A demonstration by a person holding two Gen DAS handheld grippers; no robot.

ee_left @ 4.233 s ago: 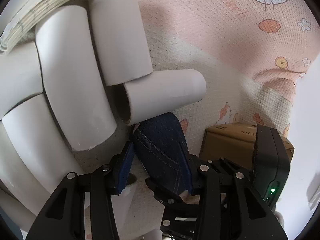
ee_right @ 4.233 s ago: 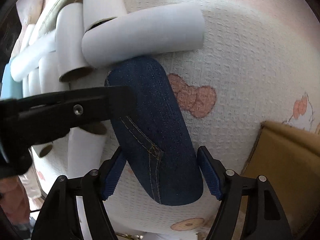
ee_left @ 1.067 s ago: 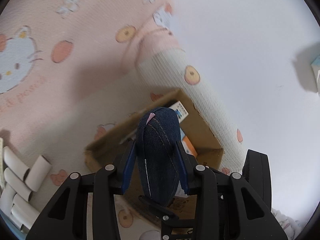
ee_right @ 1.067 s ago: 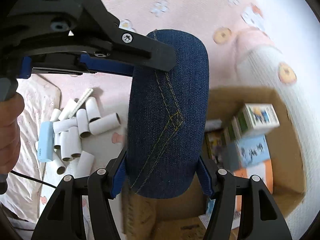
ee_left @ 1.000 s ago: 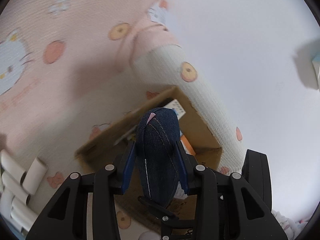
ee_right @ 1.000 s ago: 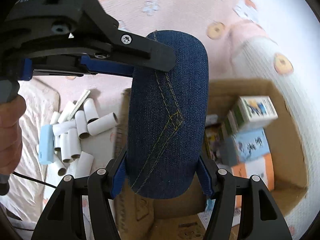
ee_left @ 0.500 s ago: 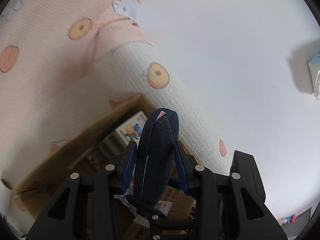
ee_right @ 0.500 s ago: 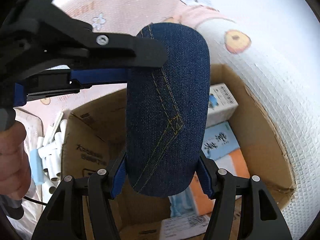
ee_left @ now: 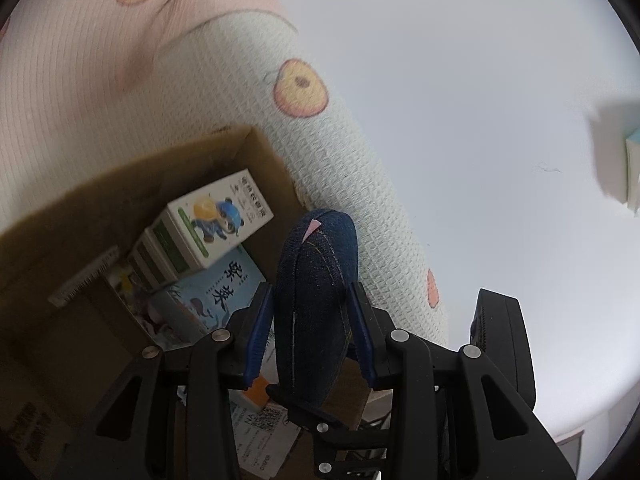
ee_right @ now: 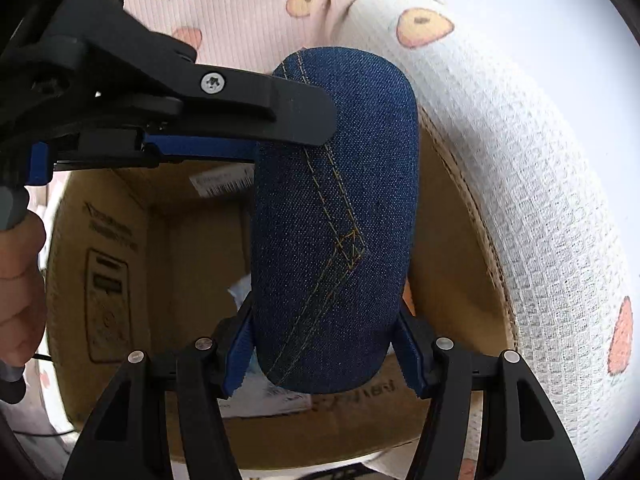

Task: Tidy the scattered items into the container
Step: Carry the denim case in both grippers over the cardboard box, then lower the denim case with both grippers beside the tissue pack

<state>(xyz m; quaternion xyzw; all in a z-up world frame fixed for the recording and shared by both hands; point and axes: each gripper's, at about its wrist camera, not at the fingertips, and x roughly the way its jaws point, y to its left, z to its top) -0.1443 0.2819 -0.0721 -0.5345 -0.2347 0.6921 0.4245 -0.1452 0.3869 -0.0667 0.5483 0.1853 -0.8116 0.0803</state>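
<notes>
A padded mat point(ee_left: 100, 64) in pink and white with small fruit prints covers the floor, and its rolled white edge point(ee_right: 532, 184) runs just beside a cardboard box point(ee_right: 100, 280). The box stands open on the mat, with printed labels on its inner wall. Inside it lie several small cartons: a white and green one with a cartoon bear point(ee_left: 208, 226) resting tilted on top of a pale blue one with a whale drawing point(ee_left: 212, 296), and beside them a paper with a printed code point(ee_left: 260, 436) near the bottom.

A denim case point(ee_right: 332, 216), oval and stitched in yellow thread, hangs above the open box, over its side nearest the rolled edge. Both tools are clamped on it. The right tool point(ee_right: 324, 344) presses its blue pads against the case's two long sides at the lower end. The left tool point(ee_left: 314, 332) grips the flat faces of the upper end, reaching in from the left in the right wrist view. A hand point(ee_right: 20, 280) holds that tool's handle.
</notes>
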